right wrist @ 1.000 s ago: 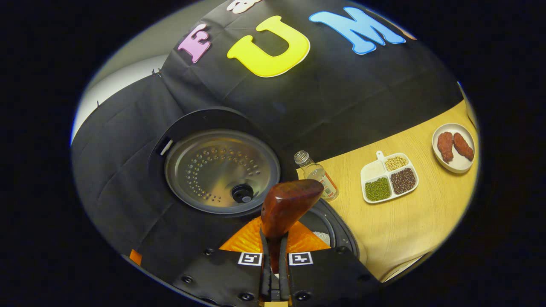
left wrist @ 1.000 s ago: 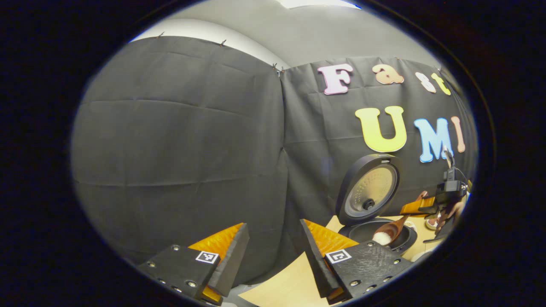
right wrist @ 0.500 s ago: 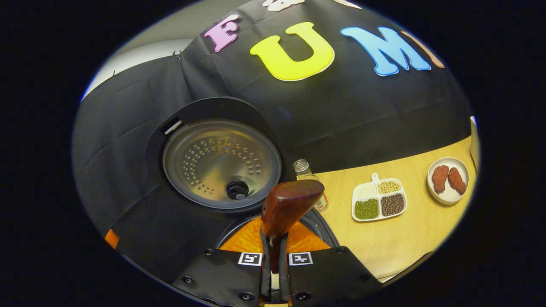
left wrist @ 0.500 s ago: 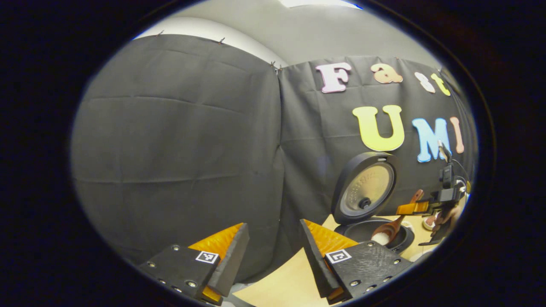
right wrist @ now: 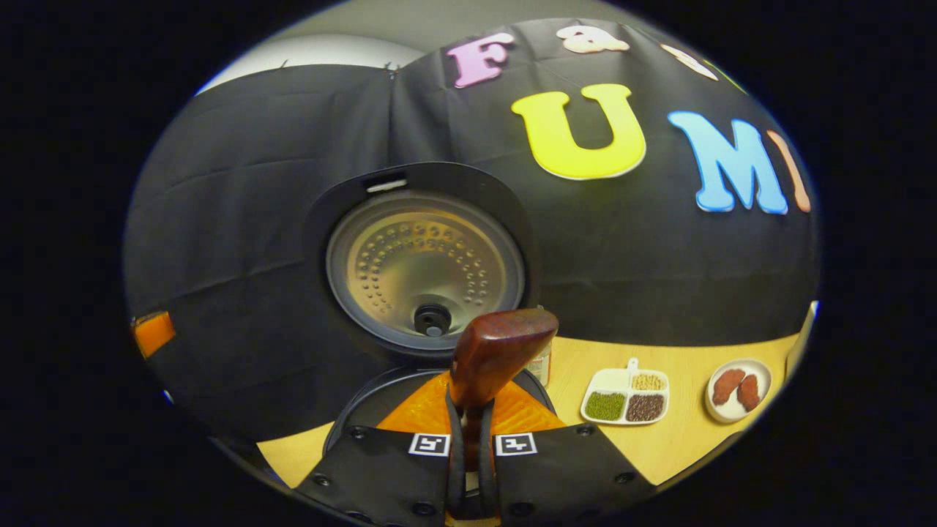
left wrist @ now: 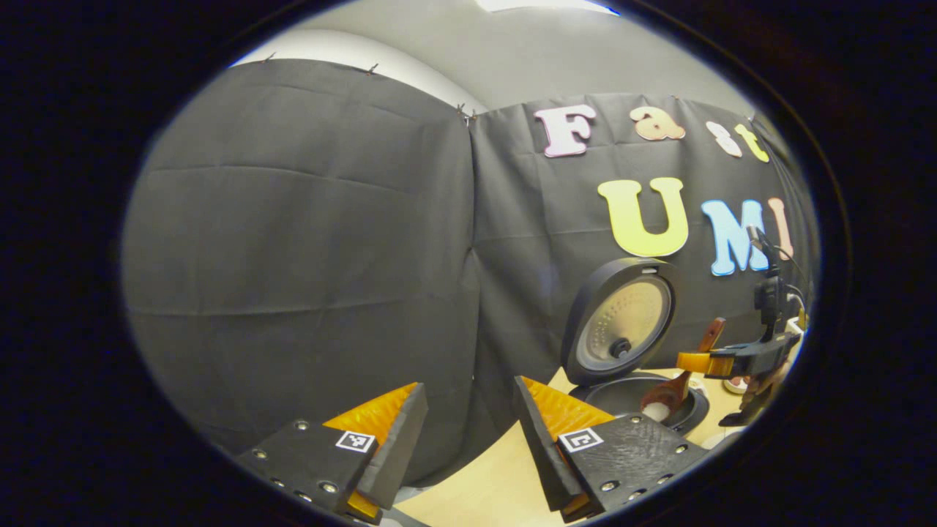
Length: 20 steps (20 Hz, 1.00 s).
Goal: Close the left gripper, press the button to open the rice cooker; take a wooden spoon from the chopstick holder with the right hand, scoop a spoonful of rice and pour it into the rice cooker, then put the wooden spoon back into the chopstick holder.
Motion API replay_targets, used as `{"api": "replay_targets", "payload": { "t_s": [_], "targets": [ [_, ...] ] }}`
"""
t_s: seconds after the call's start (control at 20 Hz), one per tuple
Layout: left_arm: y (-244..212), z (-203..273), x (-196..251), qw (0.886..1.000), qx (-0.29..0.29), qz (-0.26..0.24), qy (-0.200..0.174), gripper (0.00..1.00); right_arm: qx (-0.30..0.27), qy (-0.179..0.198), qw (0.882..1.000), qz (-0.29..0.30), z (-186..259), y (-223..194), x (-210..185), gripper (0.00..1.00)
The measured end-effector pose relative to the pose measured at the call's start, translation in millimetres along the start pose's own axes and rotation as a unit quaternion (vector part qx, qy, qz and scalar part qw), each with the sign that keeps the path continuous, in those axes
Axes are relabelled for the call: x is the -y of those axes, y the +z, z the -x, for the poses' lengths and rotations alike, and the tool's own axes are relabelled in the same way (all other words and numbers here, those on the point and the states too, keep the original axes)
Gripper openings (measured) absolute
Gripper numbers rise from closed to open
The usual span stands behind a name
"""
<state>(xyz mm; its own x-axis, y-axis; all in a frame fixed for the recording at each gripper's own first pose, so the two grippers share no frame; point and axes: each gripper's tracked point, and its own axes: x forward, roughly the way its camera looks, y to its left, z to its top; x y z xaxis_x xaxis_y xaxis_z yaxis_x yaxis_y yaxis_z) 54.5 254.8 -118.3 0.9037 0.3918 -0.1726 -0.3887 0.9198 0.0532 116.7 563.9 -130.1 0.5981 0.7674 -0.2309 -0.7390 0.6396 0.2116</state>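
- Right tongs (right wrist: pixel 468 432), clamped on the wooden spoon (right wrist: pixel 498 355), have levelled out over the rice cooker (left wrist: pixel 633 391); its bowl now points down.
- Left tongs (left wrist: pixel 468 432) hang open, unchanged.

Rice cooker (right wrist: pixel 410 380) stands on table (right wrist: pixel 703 446), lid (right wrist: pixel 424 263) upright behind. Divided tray (right wrist: pixel 626 399) lies right; plate (right wrist: pixel 738 380) farther right.

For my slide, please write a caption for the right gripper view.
Right tool grips spoon above open cooker.
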Motion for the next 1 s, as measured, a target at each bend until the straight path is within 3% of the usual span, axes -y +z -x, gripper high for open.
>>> {"api": "replay_targets", "payload": {
  "t_s": [0.35, 0.65, 0.75, 1.0],
  "targets": [
    [0, 0, 2, 1.000, -0.001, -0.002, -0.003, 0.76, 0.030, 0.015, 0.994, 0.104, 8, -6, -10, 0.08],
    [3, 0, 3, 1.000, 0.001, -0.003, -0.006, 0.75, 0.093, 0.027, 0.966, 0.241, 24, 2, -35, 0.08],
    [4, 1, 3, 1.000, 0.004, -0.003, -0.007, 0.75, 0.090, 0.029, 0.966, 0.241, 24, 1, -36, 0.08],
    [18, 4, 10, 1.000, 0.015, -0.006, -0.013, 0.76, 0.064, 0.034, 0.985, 0.159, 29, 13, -27, 0.06]
  ]
}}
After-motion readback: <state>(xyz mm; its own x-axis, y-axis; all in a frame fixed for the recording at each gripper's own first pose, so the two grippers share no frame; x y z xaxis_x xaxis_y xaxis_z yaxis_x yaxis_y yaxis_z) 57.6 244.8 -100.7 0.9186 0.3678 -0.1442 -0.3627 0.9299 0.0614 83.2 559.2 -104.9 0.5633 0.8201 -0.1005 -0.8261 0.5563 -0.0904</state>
